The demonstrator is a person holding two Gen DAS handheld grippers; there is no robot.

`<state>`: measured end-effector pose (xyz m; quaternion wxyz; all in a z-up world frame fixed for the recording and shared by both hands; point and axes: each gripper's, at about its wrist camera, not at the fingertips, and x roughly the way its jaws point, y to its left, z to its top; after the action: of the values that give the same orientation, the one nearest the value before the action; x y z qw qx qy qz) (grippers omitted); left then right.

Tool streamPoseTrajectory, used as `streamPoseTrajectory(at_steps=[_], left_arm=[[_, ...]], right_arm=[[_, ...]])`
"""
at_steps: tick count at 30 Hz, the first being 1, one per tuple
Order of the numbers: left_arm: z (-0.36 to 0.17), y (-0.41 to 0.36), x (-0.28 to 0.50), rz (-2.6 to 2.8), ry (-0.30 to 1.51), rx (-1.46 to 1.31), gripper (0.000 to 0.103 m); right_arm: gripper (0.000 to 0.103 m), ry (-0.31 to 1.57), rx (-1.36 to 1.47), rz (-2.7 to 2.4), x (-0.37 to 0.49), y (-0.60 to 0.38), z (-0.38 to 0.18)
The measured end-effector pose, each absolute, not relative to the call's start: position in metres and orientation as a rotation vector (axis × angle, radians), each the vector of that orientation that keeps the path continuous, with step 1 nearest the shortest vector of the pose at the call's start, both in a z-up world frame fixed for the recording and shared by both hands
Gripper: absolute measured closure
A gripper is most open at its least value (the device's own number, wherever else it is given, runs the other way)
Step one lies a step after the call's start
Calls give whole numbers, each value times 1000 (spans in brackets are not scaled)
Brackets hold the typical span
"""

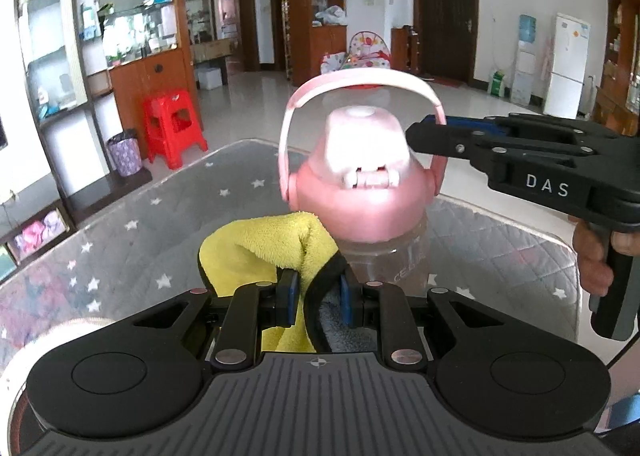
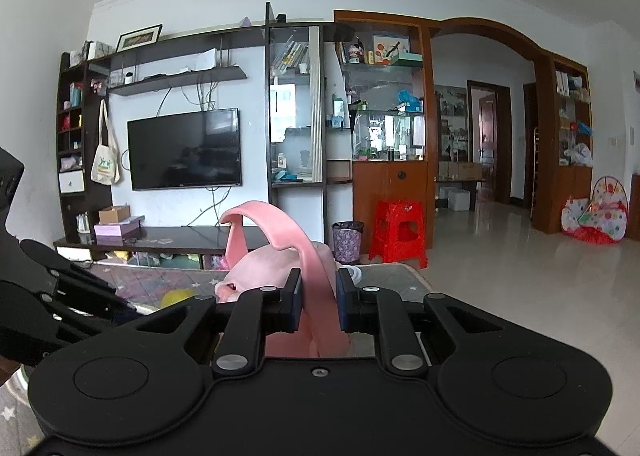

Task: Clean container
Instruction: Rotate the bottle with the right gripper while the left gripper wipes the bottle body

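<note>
A clear water bottle (image 1: 384, 256) with a pink lid (image 1: 360, 191) and pink carry handle (image 1: 352, 81) stands on the table. My left gripper (image 1: 316, 298) is shut on a yellow cloth (image 1: 260, 252) with a black edge, pressed against the bottle's left side below the lid. My right gripper (image 2: 318, 302) is shut on the pink handle (image 2: 316, 276); in the left wrist view it (image 1: 424, 127) reaches in from the right at the handle's right side.
The table has a grey quilted cover with white stars (image 1: 160, 215) under glass. A red plastic stool (image 1: 174, 127) and a purple waste bin (image 1: 124, 151) stand on the floor beyond it. A TV (image 2: 184, 147) and shelves line the wall.
</note>
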<state>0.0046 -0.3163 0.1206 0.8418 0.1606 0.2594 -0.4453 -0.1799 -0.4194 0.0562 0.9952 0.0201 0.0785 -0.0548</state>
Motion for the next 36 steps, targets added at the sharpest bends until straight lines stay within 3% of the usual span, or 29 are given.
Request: streamPoseTrajectory(at_steps=[30, 36], left_arm=[[63, -324, -11, -938, 690, 318, 82], [61, -323, -14, -894, 712, 297, 76]], right_arm=[[84, 160, 68, -121, -167, -426, 70], [83, 159, 63, -116, -170, -426, 63]])
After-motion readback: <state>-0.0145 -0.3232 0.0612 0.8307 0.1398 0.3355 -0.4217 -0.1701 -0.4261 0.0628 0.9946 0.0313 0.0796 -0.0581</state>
